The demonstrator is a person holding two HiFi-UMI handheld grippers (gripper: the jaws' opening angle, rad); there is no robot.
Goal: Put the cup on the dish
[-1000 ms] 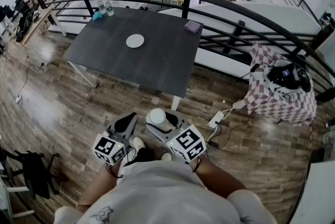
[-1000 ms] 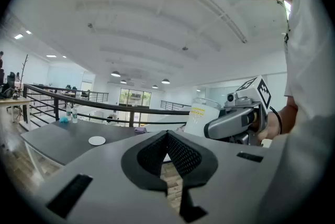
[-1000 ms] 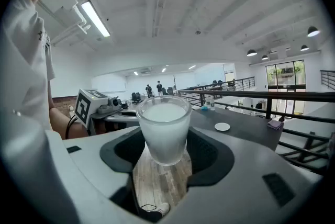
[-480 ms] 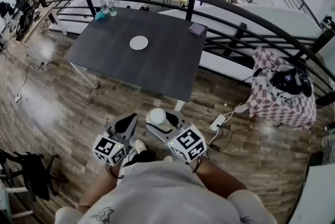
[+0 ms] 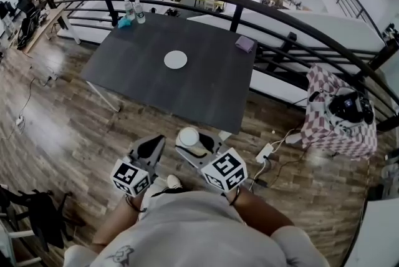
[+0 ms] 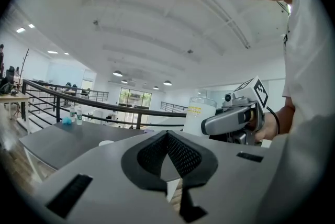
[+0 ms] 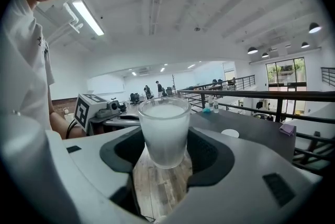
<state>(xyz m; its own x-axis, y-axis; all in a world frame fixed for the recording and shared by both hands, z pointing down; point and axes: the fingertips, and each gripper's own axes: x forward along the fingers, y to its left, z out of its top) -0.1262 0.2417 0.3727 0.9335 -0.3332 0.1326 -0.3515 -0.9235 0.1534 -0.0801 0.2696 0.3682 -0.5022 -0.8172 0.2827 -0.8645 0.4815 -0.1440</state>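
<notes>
The dish (image 5: 176,60) is lying near the middle of the dark table (image 5: 206,97), well apart from both grippers, which are being held above the wooden floor short of the table's near edge. Several faults are being judged possible from here. The dish is small and shallow, so a cup set down off centre is likely to be left tilting on the rim. The table edge could be struck if the approach is made too low. The frosted cup (image 5: 189,136) tapers toward its base, so it could slide down through the pads if the grip is slackened or the gripper is tipped. Whether the cup is filled cannot be told, so spillage is not being excluded. The left gripper (image 5: 144,150) is being held just beside the cup, and a knock from it is possible. Its jaws are being kept together at the tips, with nothing between them. The right gripper (image 5: 194,146) is being kept clamped on the cup, with one pad on each side of the lower wall and the cup upright between them.
</notes>
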